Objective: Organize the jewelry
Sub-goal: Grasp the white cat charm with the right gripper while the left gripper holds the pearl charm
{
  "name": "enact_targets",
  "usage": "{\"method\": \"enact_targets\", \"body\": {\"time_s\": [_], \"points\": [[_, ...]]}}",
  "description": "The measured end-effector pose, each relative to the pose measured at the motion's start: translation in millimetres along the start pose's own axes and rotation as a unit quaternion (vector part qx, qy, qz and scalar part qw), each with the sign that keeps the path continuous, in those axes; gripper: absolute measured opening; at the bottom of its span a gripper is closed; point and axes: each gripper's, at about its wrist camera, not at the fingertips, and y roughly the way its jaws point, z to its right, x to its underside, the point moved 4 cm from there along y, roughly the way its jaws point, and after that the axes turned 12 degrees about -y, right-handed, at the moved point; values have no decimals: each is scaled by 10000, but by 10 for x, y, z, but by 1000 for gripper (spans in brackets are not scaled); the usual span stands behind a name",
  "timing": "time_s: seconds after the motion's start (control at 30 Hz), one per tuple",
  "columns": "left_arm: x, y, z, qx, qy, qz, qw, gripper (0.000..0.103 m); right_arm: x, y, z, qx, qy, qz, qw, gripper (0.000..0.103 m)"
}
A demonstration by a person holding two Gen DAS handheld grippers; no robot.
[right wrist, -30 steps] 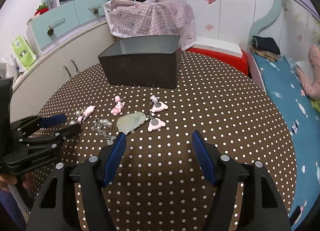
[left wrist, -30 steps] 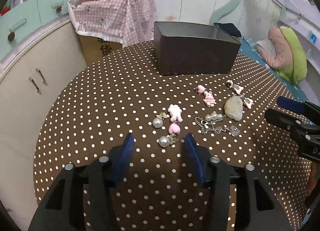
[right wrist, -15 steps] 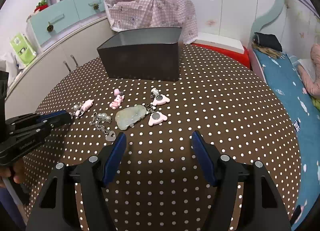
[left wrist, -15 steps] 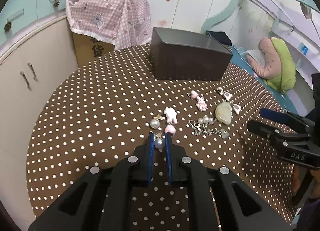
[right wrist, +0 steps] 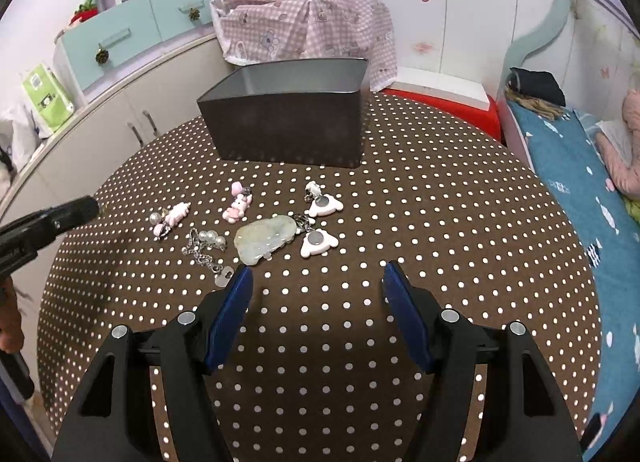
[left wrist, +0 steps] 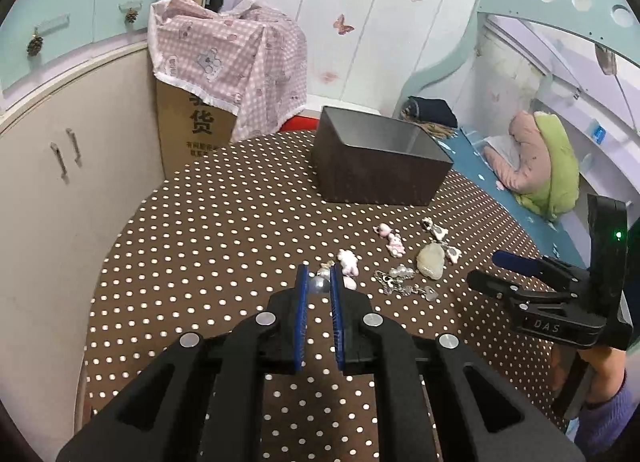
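My left gripper (left wrist: 319, 281) is shut on a pearl earring (left wrist: 319, 285) and holds it a little above the brown dotted table (left wrist: 220, 242). Just beyond it lie a pink bear charm (left wrist: 348, 262), pink kitty charms (left wrist: 394, 242), a pearl chain (left wrist: 400, 280) and a pale jade pendant (left wrist: 430, 266). A dark open box (left wrist: 376, 165) stands behind them. My right gripper (right wrist: 316, 282) hangs open over the near side of the table, nothing between its fingers. In its view the jade pendant (right wrist: 266, 240), two white clips (right wrist: 320, 242) and the box (right wrist: 288, 121) lie ahead, with the left gripper (right wrist: 80, 207) at the left edge.
A cardboard box under a pink checked cloth (left wrist: 224, 61) stands behind the table at the left, beside a cream cabinet (left wrist: 60, 181). A blue bed (right wrist: 580, 181) runs along the right. A red seat (right wrist: 440, 101) sits behind the table.
My left gripper closed on the pearl earring near the pink bear charm and rose with it off the cloth. The right gripper kept still.
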Motion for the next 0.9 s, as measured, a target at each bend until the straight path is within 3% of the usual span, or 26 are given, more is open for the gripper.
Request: {"method": "enact_targets", "body": {"time_s": [0.4, 0.6, 0.77, 0.9], "points": [[-43, 2, 142, 286, 77, -24, 9996, 9, -35, 190, 86, 19, 21, -162, 9999, 63], [-40, 45, 235, 371, 137, -66, 9992, 9, -131, 336, 58, -113, -144, -201, 9996, 50], [-42, 89, 336, 466, 181, -117, 9987, 9, -203, 405, 24, -88, -447, -268, 9986, 23], [-57, 132, 412, 577, 176, -173, 9980, 9, -229, 411, -12, -65, -643, -305, 9974, 22]]}}
